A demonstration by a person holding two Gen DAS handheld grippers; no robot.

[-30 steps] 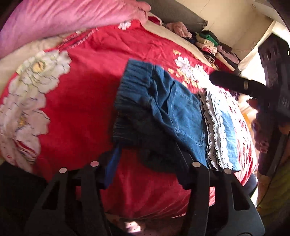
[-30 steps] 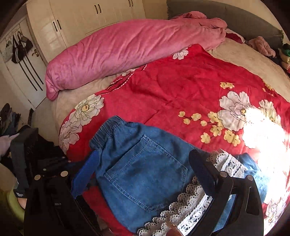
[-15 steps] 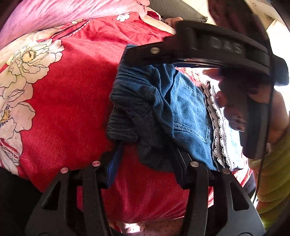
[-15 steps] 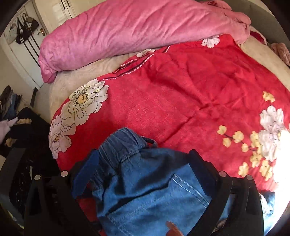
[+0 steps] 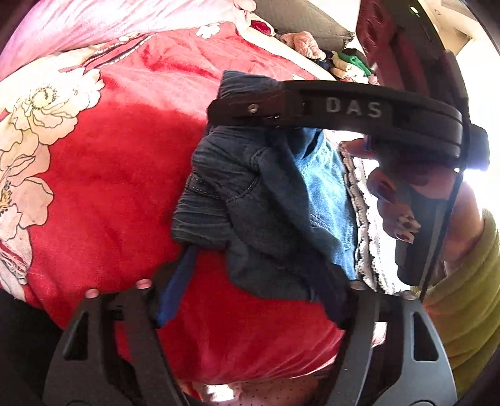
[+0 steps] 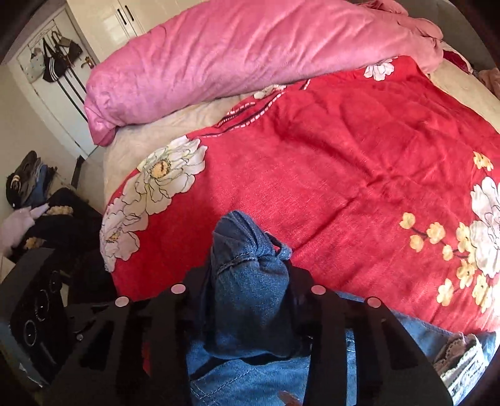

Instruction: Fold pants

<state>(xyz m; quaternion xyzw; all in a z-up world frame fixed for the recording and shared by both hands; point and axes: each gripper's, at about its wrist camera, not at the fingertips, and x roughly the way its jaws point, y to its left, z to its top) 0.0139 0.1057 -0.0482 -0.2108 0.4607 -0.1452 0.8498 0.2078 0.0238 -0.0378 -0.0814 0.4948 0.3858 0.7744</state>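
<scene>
Blue denim pants [image 5: 275, 200] with a white lace hem [image 5: 359, 203] lie crumpled on the red flowered blanket [image 5: 109, 171]. My left gripper [image 5: 253, 296] sits at their near edge with its jaws opening. Dark cloth drapes on the right finger, while the blue-padded left finger [image 5: 175, 290] stands clear. The right tool's black frame [image 5: 359, 109] crosses above the pants, held by a hand [image 5: 400, 193]. In the right wrist view my right gripper [image 6: 248, 287] is closing, its pads squeezing the bunched waistband of the pants [image 6: 250, 265].
A rolled pink quilt [image 6: 234, 56] lies along the far side of the bed. Piled clothes [image 5: 343, 62] sit by the headboard. A yellow-green sleeve [image 5: 462, 296] is at the right. Bags and clothes [image 6: 28, 184] crowd the floor left of the bed near a white wardrobe [image 6: 103, 22].
The right gripper came down over the pants and closed on the bunched waistband. The left gripper's fingers spread apart while staying in place. The denim is more gathered than before.
</scene>
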